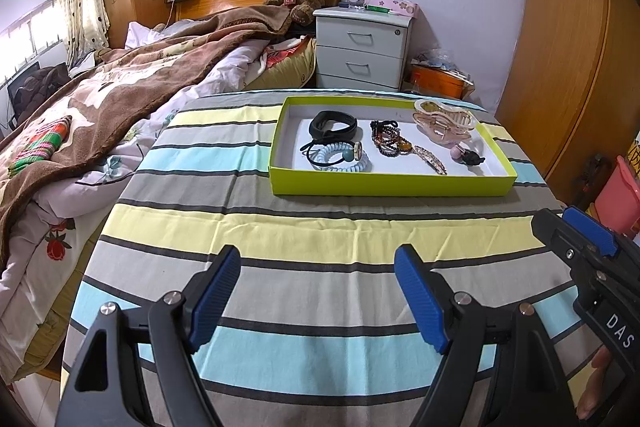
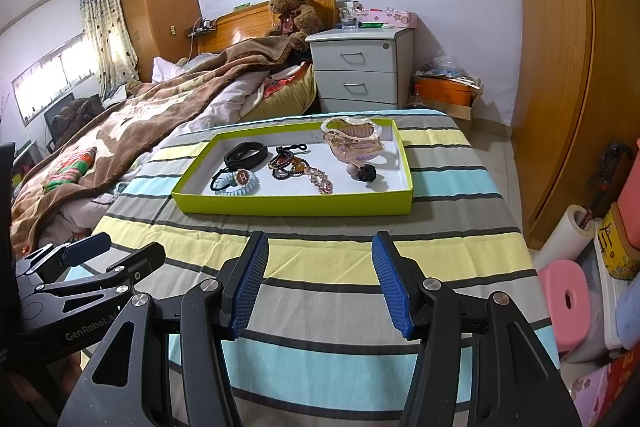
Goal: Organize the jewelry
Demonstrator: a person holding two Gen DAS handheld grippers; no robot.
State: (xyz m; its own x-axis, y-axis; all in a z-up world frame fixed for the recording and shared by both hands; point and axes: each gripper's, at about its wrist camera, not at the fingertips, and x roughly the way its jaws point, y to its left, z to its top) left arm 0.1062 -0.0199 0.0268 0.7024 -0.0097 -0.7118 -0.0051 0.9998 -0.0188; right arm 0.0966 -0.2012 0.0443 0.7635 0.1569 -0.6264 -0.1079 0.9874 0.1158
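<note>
A lime-green tray (image 1: 392, 185) (image 2: 296, 205) sits on the striped table. Inside lie a black band (image 1: 334, 125) (image 2: 246, 153), a pale blue coil hair tie (image 1: 340, 157) (image 2: 236, 185), a beaded bracelet (image 1: 388, 139) (image 2: 286, 163), a jewelled hair clip (image 1: 430, 159) (image 2: 320, 181), a pink claw clip (image 1: 444, 123) (image 2: 354, 141) and a small pink and black piece (image 1: 466, 155) (image 2: 364, 173). My left gripper (image 1: 318, 297) is open and empty, well short of the tray. My right gripper (image 2: 320, 283) is open and empty, also short of it.
The table has a striped cloth (image 1: 320, 227) (image 2: 340, 247). A bed with a brown blanket (image 1: 120, 87) lies left. A grey nightstand (image 1: 362, 47) stands behind. A wooden wardrobe (image 2: 560, 67) and pink stool (image 2: 568, 303) are at the right.
</note>
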